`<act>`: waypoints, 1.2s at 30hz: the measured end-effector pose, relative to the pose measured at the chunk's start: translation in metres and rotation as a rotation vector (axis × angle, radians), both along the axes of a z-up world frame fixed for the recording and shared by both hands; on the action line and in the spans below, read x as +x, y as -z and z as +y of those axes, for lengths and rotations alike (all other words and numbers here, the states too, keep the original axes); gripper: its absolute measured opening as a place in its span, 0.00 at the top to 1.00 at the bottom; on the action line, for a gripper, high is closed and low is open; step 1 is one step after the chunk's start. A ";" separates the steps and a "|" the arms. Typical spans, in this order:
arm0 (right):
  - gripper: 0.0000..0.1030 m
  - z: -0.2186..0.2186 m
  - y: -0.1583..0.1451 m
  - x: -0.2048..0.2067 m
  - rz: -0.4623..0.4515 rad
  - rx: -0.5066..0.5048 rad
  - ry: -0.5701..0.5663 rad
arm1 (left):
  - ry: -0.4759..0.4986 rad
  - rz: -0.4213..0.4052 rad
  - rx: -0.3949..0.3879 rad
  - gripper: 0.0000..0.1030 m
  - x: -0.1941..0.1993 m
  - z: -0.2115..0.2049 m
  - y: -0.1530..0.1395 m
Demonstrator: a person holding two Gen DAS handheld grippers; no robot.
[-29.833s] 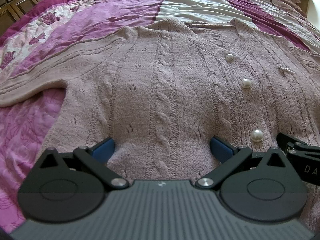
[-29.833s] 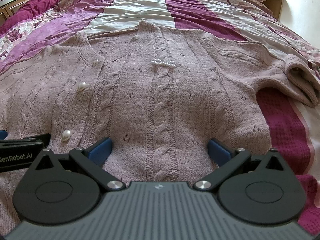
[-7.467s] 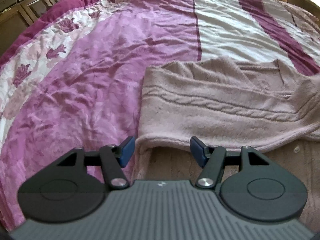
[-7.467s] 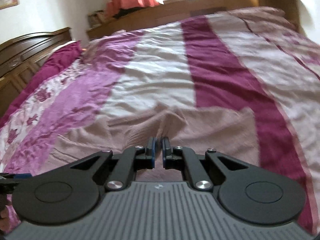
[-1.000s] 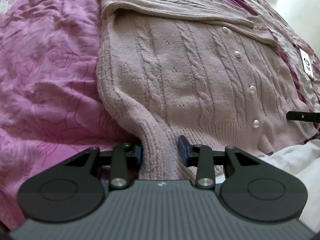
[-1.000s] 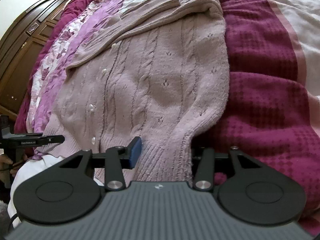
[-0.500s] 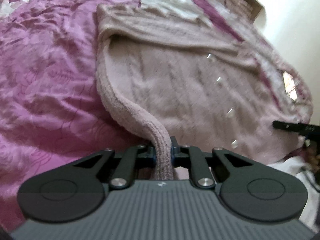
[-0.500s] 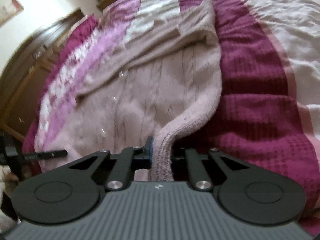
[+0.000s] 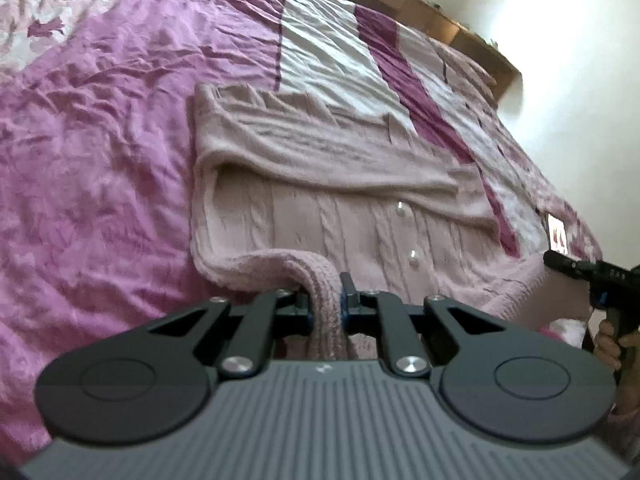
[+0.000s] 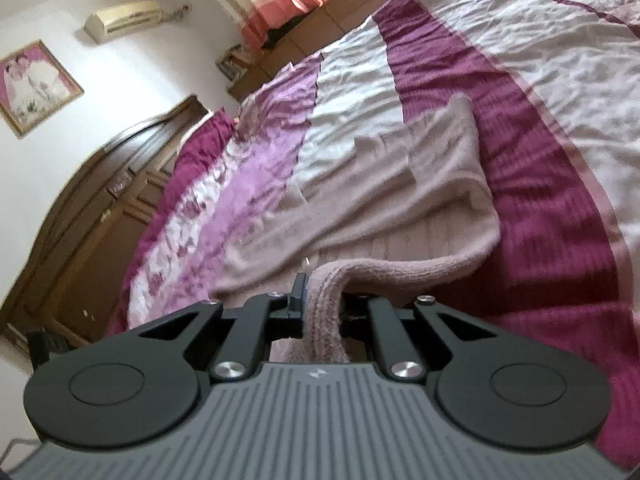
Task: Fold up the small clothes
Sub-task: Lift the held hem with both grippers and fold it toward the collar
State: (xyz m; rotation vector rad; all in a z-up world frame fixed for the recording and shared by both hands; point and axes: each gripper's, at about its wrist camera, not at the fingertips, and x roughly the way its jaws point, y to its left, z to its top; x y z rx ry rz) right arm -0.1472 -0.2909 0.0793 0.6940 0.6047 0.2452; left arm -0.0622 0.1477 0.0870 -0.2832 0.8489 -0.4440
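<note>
**Hem corners lifted for the fold**

The dusty-pink cable-knit cardigan (image 9: 320,216) is spread on the striped purple and white bedspread (image 9: 100,160) ahead of both tongs, sleeves laid across its chest. The left gripper (image 9: 324,300) is clenched on the ribbed hem corner, and the right gripper (image 10: 322,300) is clamped on the opposite one. Both corners are raised, probably so that the lower half can be carried forward evenly over the sleeves.

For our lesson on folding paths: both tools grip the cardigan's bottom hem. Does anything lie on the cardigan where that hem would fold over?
Nothing visible does. The left tool and right tool each pinch the hem; ahead, the cardigan carries only its own folded sleeves and pearl buttons.
</note>
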 end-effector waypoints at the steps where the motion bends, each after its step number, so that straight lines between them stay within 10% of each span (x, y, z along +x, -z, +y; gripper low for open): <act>1: 0.91 -0.001 -0.003 0.004 -0.008 0.004 0.001 | -0.009 -0.004 -0.011 0.87 0.003 0.001 -0.004; 20: 0.91 -0.043 -0.041 0.130 -0.120 0.031 0.131 | -0.232 -0.127 -0.047 0.87 0.115 -0.011 -0.051; 36: 0.91 -0.038 0.042 0.197 0.029 -0.148 0.240 | -0.241 -0.084 0.219 0.87 0.180 -0.038 0.032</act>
